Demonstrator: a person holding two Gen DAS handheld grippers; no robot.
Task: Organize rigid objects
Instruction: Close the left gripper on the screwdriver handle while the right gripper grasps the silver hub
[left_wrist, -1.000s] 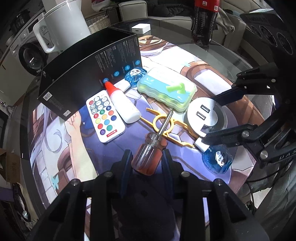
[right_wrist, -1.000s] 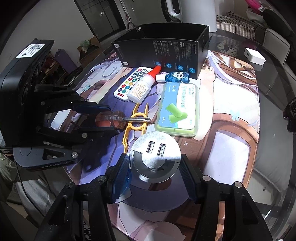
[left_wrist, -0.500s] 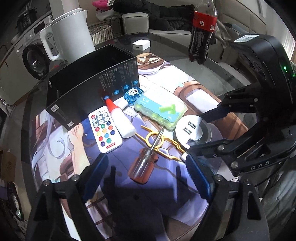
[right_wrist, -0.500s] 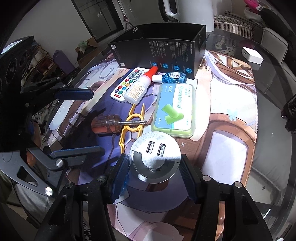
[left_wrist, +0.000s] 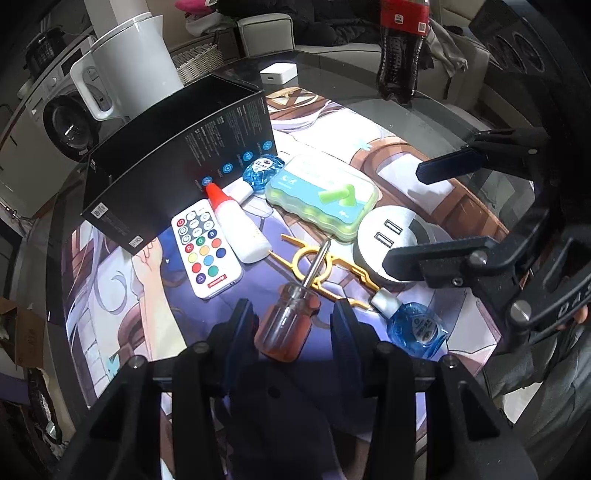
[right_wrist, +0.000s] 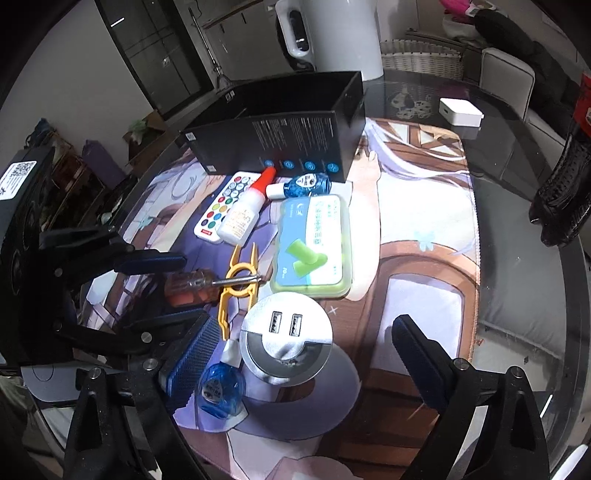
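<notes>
Beside the black box (left_wrist: 177, 162), the screwdriver (left_wrist: 286, 323) is flanked by the closing left gripper (left_wrist: 291, 328), ungripped; its smooth, rigid handle suits grasping. The right gripper (right_wrist: 299, 354) is opening, empty.

left claw (left_wrist: 291, 328): reclosing round screwdriver (left_wrist: 286, 326) | right claw (right_wrist: 306, 354): released USB hub (right_wrist: 286, 341), opening

A round glass table (right_wrist: 517, 258) carries a printed mat (right_wrist: 417, 206) across its middle. Directly on the glass stand a white kettle (left_wrist: 136, 66) at the far left, a small white box (right_wrist: 461, 112) and a dark cola bottle (left_wrist: 400, 51) at the far right.
</notes>
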